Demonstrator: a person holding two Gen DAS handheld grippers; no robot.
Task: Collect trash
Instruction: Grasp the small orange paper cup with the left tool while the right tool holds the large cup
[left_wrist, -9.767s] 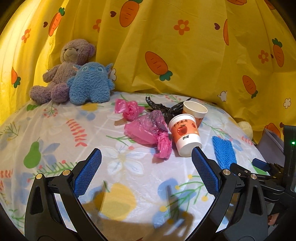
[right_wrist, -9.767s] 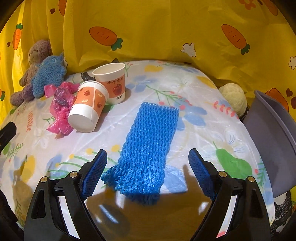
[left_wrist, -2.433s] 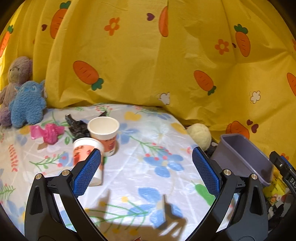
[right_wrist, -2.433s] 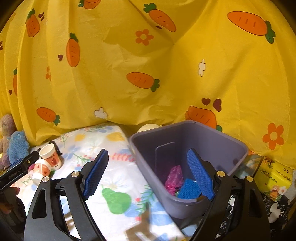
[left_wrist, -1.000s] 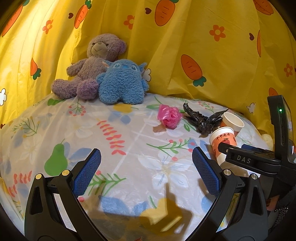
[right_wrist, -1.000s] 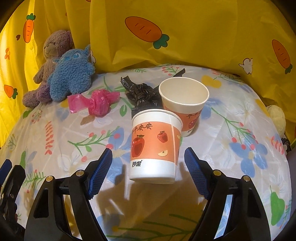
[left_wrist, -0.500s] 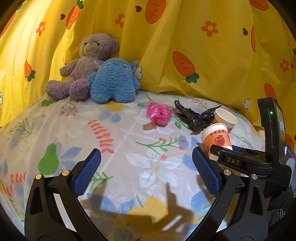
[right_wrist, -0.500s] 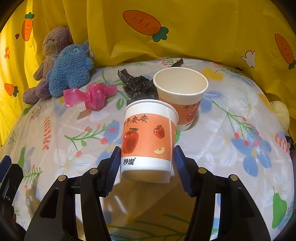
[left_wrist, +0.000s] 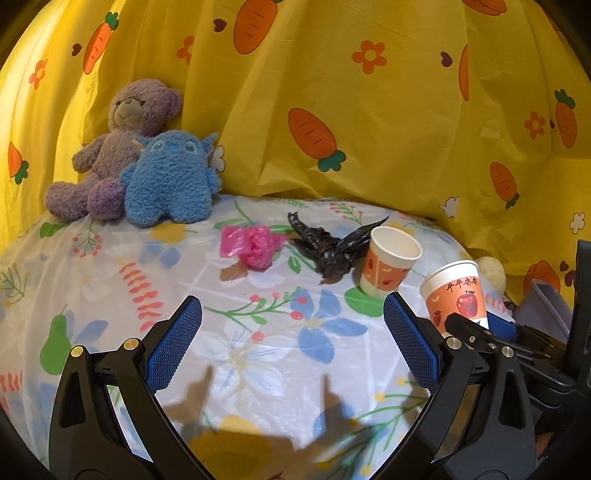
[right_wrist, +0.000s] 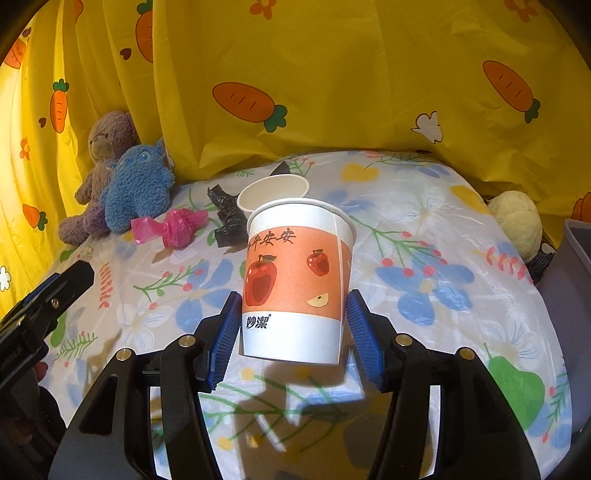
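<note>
Nearest me, my right gripper (right_wrist: 293, 334) grips the apple-print paper cup (right_wrist: 295, 280) by its lower wall, lifted above the floral tablecloth (right_wrist: 424, 236). Squeezing harder could crush it; a tilt could let it slip. My left gripper (left_wrist: 291, 343) is spread wide with nothing in it. Farther off lie a second cup (left_wrist: 389, 262), a black bag (left_wrist: 325, 247) and a pink wrapper (left_wrist: 255, 245). The grey bin (right_wrist: 576, 280) waits at right; a careless swing could clip its rim.

Each hand-held gripper (right_wrist: 290, 341): black plastic arms, blue textured pads (left_wrist: 173, 345), brass-coloured screws (left_wrist: 130, 344).
</note>
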